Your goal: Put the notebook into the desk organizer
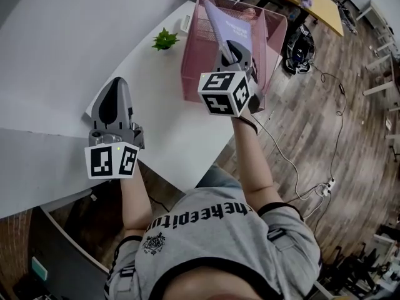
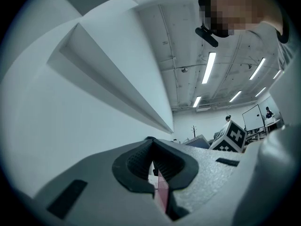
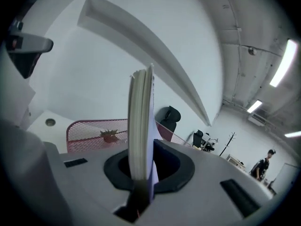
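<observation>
**Notebook clamped in R gripper, over the pink organizer**

R gripper has its jaws closed on the notebook, gripping it near one edge. In the right gripper view the notebook stands on edge between the pads, with the page block to the left and the purple cover to the right. From the head view it leans, purple cover up, inside the outline of the desk organizer, a pink mesh basket at the far end of the white desk. Can't tell if its lower edge touches the basket floor.

L gripper is held apart, nearer the person, over the desk's front-left part and well clear of the organizer. Its jaws are together w/ only a thin slit and nothing between them; a strip of pink shows through the slit in the left gripper view.

A small green plant sits on the desk just left of the organizer, also visible thru the mesh. Wood floor w/ cables lies to the right.
</observation>
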### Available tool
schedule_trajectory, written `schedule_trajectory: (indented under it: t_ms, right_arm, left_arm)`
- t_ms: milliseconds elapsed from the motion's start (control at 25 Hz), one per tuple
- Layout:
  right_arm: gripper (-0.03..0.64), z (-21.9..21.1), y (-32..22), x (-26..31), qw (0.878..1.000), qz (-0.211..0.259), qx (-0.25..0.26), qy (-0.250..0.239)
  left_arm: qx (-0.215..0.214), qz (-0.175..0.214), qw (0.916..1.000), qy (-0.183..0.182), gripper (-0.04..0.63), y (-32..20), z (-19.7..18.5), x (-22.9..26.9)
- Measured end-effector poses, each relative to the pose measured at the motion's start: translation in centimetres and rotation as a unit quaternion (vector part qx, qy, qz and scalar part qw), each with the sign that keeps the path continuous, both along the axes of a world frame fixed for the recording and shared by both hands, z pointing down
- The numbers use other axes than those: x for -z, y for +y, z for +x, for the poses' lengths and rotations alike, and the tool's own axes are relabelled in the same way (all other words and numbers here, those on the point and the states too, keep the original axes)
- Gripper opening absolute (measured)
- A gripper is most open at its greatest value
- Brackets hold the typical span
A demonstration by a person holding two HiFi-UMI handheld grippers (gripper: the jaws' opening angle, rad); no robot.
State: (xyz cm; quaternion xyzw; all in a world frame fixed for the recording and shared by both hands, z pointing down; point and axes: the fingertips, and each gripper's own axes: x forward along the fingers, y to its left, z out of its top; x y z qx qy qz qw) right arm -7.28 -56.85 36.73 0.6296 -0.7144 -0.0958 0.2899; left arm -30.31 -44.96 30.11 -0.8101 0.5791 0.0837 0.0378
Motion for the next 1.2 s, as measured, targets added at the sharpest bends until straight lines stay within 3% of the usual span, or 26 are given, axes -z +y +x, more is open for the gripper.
schedule_trajectory:
  t_ms: [200,440,680,1200]
  right_arm:
    - [0.032,0.0,-0.1,-2.9,0.997,-0.041,0.003,0.062]
    - [0.054,-0.3,-0.5,-4.9,0.992,-0.089,0.028,0.082]
    - [0.092,-1.2,0.0,-5.8,0.986,-0.138,0.079,0.045]
    - [0.244,-3.3,1.8,-5.7,0.959,-0.215,0.182,-0.043]
  left_arm:
    - [0.005,-0.001,1.0000,0.001,0.003,0.6,-0.4,-0.2]
    - [0.003,-0.004,1.0000,0.001,0.003,0.9,-0.2,-0.6]
    - [-0.002,-0.009,1.0000,0.000,0.003,1.1,0.2,-0.9]
    - [-0.006,-0.008,0.9999,0.002,0.003,1.8,0.2,-0.4]
